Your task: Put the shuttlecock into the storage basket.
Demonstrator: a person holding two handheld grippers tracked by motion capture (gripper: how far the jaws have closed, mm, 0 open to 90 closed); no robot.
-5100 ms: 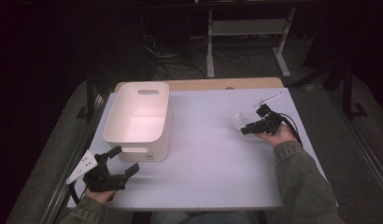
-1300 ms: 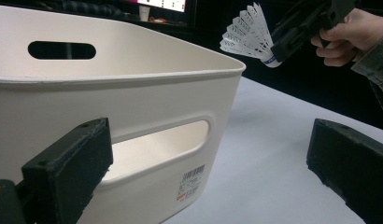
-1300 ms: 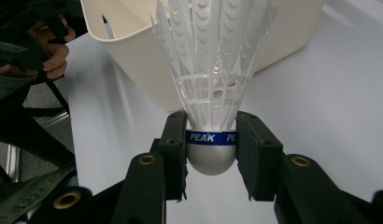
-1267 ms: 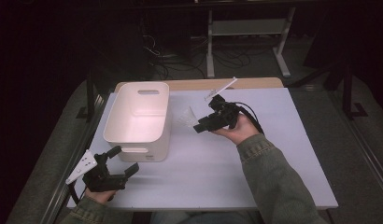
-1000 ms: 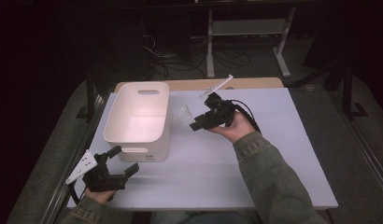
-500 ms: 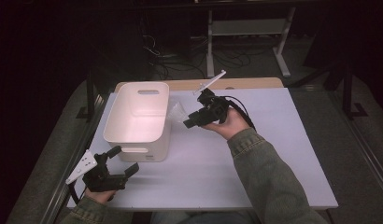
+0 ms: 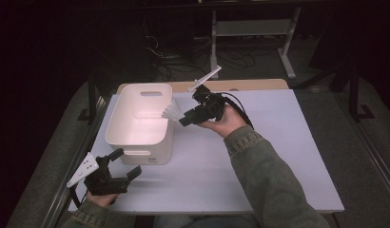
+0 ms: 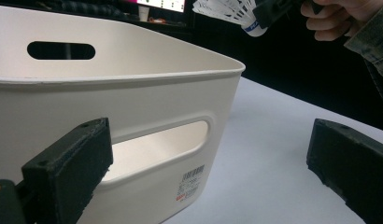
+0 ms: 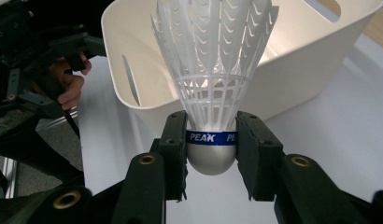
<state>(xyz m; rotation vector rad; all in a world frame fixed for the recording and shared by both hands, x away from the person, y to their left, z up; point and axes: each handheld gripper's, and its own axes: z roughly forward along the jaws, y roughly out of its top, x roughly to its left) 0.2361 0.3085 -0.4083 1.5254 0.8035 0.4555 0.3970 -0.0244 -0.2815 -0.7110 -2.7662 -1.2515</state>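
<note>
A white plastic shuttlecock [image 9: 213,70] with a blue band on its cork is clamped at the cork by my right gripper [image 9: 211,149], skirt pointing away from me. In the high view the right gripper [image 7: 186,118] holds the shuttlecock [image 7: 173,113] above the right rim of the white bin [image 7: 136,128]. The left gripper [image 7: 122,166] rests at the table's near left corner, jaws wide apart with nothing between them. From the left gripper view [image 8: 208,172] the bin's handled end wall [image 8: 133,107] is close ahead, and the shuttlecock [image 8: 227,11] hangs above its far corner.
The bin stands on a white table top [image 7: 278,142] with a wooden strip [image 7: 250,85] along its far edge. A cable [image 7: 240,107] trails from the right gripper. Beyond the table are a dark floor, cables and a metal stand [image 7: 288,42].
The right hand has carried the shuttlecock leftward and a little upward, from over the table's middle to the bin's right rim. The left gripper has stayed put.
</note>
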